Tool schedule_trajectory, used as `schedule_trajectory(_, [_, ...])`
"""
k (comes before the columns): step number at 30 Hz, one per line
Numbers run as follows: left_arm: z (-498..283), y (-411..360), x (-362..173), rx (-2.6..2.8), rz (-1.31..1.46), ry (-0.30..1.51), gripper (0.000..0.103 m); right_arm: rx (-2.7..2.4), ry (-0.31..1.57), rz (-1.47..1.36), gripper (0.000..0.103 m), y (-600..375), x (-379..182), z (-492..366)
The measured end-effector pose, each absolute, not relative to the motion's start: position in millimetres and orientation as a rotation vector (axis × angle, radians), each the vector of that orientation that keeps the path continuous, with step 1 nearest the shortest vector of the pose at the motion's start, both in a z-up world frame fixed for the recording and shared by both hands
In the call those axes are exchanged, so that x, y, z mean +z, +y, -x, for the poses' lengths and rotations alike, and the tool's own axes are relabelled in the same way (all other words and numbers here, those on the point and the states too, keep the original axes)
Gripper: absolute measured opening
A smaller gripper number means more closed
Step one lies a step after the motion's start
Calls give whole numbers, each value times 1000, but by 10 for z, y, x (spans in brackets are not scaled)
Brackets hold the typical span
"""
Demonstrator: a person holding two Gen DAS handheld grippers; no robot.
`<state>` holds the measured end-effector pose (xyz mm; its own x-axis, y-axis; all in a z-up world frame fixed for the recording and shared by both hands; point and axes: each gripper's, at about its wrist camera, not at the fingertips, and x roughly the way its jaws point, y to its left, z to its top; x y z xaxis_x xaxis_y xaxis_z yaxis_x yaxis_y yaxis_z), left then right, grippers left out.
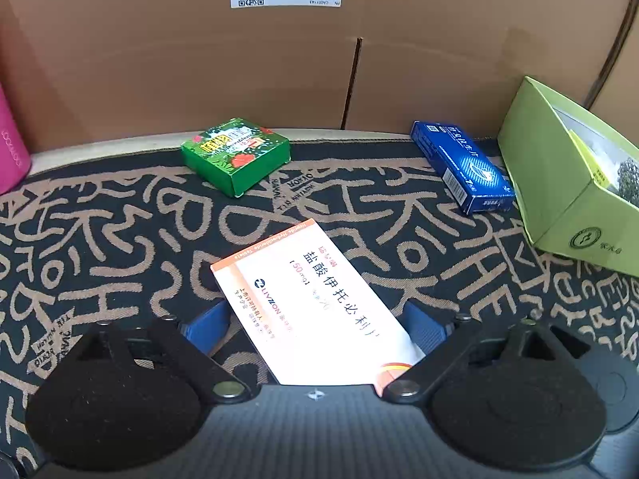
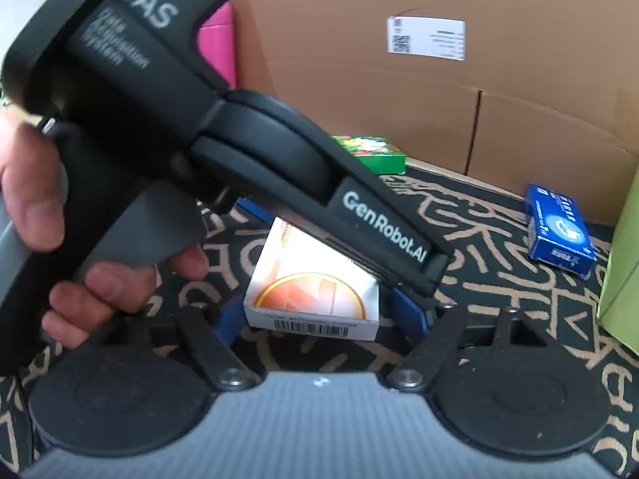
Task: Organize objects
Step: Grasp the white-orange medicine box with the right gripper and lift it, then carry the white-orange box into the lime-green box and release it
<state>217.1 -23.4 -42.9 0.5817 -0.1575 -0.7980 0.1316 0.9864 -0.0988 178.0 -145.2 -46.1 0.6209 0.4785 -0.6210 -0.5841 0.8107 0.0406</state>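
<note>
Flatly, both hand-held grippers' jaws straddle, untouching, the white-orange medicine box [image 1: 315, 307].

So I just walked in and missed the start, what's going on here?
A person is tidying small boxes on a patterned cloth, with a handheld gripper in each hand. The left gripper has its open fingers either side of a white medicine box, which lies on the cloth. The right gripper is open at the same box's barcode end. A green box and a blue box lie farther back, near a lime carton.
</note>
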Motion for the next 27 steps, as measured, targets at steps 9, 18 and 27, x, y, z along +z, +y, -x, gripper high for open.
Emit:
schedule_trajectory(9, [-2069,-292,-206,-184,141,882,92,568,537,195,67,-1531,-354,-1597])
schedule_trajectory(18, [-2076,-895,362,-311,87,712,88,369,303,186,67,-1849,-51,-1494])
schedule_trajectory(27, [-2174,-1844,779,-553,-63,587,86,80,154,122,67,-2456,175,-1485])
